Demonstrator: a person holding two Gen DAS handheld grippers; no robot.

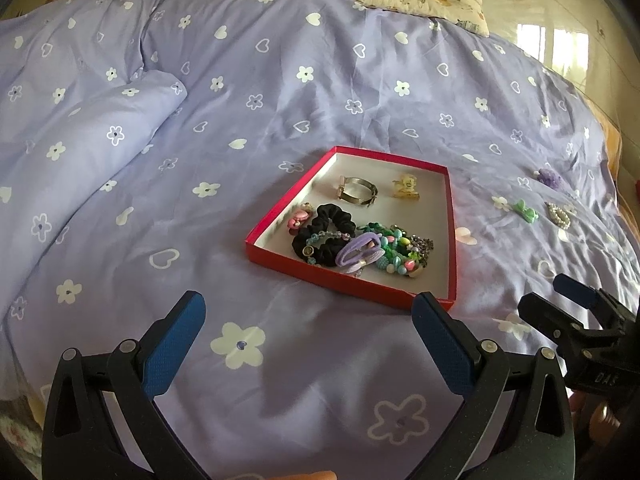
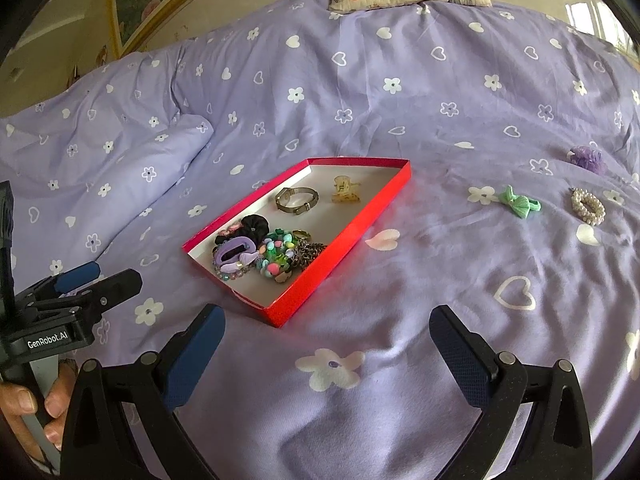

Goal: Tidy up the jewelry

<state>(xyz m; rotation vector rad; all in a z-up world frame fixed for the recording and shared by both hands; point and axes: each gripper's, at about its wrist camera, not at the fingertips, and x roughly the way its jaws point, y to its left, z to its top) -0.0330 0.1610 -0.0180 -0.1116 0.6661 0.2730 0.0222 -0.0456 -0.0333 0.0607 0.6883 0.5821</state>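
A red tray [image 2: 352, 222] lies on the lilac bed [image 2: 400, 100], about midway across it, holding a metal bracelet [image 2: 297, 199], a cream hair claw [image 2: 345, 194], a black scrunchie [image 1: 332, 229] and a heap of bead bracelets [image 2: 276, 258] toward its near end. Outside the tray, toward the bed's right edge, lie a green bow [image 2: 519, 201], a pearl scrunchie [image 2: 587, 206] and a purple hair piece [image 2: 587, 159] (all well apart from the tray). The left gripper [image 1: 308, 344] and the right gripper [image 2: 326, 354] hover over the bed's near edge, each with jaws wide apart and holding nothing.
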